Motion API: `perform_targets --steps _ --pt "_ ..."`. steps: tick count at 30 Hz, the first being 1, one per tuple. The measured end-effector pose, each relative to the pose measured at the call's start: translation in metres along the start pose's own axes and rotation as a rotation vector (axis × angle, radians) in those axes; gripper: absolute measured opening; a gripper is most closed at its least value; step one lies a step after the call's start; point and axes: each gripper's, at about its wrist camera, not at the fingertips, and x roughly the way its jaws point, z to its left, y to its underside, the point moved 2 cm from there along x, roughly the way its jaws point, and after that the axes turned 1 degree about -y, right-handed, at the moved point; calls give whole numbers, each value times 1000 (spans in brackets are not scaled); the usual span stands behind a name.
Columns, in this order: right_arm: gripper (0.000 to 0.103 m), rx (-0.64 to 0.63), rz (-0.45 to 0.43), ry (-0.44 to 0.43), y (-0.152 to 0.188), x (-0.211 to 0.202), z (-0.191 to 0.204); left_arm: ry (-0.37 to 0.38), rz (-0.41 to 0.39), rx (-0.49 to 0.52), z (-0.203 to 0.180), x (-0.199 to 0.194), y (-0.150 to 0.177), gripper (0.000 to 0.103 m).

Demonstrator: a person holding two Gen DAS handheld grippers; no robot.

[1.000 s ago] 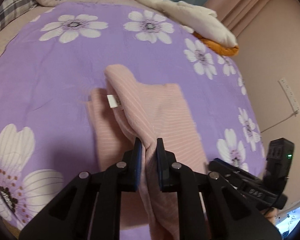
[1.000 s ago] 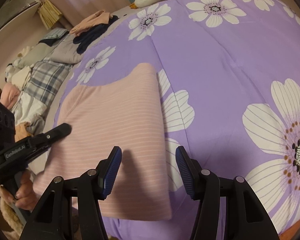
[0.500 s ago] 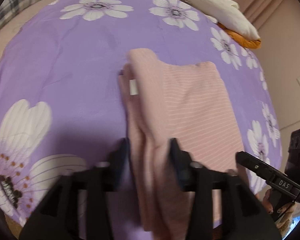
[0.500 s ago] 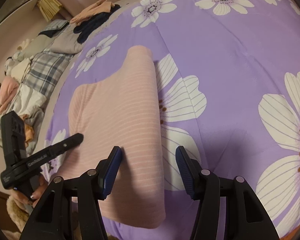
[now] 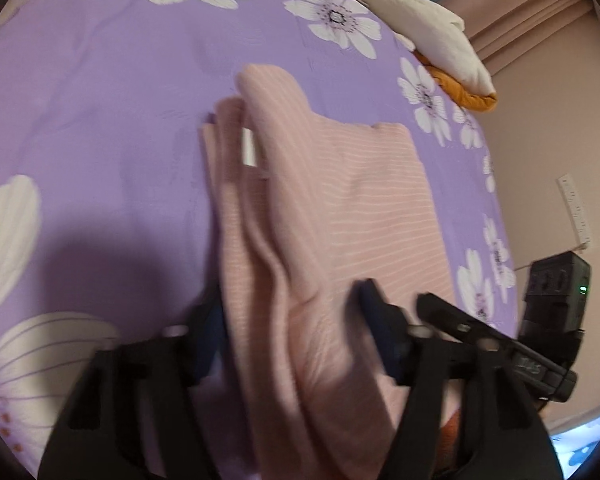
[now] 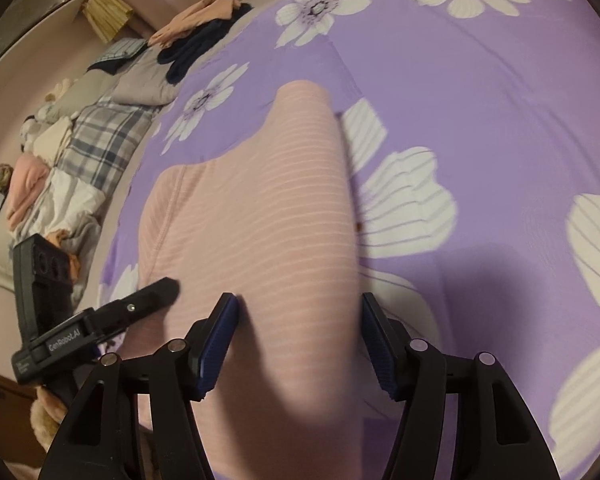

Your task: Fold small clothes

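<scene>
A pink garment with thin white stripes (image 5: pixel 340 208) lies folded on the purple flowered bedspread (image 5: pixel 100 100); a white label (image 5: pixel 249 152) shows at its left fold. My left gripper (image 5: pixel 296 328) is open, its jaws either side of the garment's near edge. My right gripper (image 6: pixel 300 340) is open over the garment (image 6: pixel 252 220) at its near end. The left gripper's finger (image 6: pixel 140 304) shows at the garment's left side in the right wrist view, and the right gripper (image 5: pixel 496 344) shows at the lower right of the left wrist view.
A white and orange plush toy (image 5: pixel 432 36) lies at the bed's far right edge. Piled clothes and plaid bedding (image 6: pixel 100 140) lie along the bed's left side. A wall with a power strip (image 5: pixel 576 208) stands to the right.
My left gripper has opened and let go of the garment's edge, which has dropped flat. Both grippers have moved forward over the garment.
</scene>
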Motion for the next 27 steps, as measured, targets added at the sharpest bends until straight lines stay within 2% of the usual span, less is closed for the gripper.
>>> perform_targets --steps 2,4,5,6,9,18,27 --pt "58 -11 -15 19 -2 4 3 21 10 -20 -2 2 1 40" --pt "50 -25 -24 21 -2 5 6 19 -5 6 -8 -2 2 32" --pt "42 -34 -28 15 -2 4 8 13 -12 13 -10 -4 3 29" --pt "34 -37 -36 9 -2 2 9 6 -18 20 -13 -6 4 27" --pt "29 -57 -62 -6 -4 -7 15 -24 -46 64 -27 -15 3 26" --pt "28 -95 -195 -58 -24 -58 23 31 -157 176 -77 -45 -11 26" --pt "28 -129 -284 22 -54 -83 4 54 -178 234 -116 -16 -38 27"
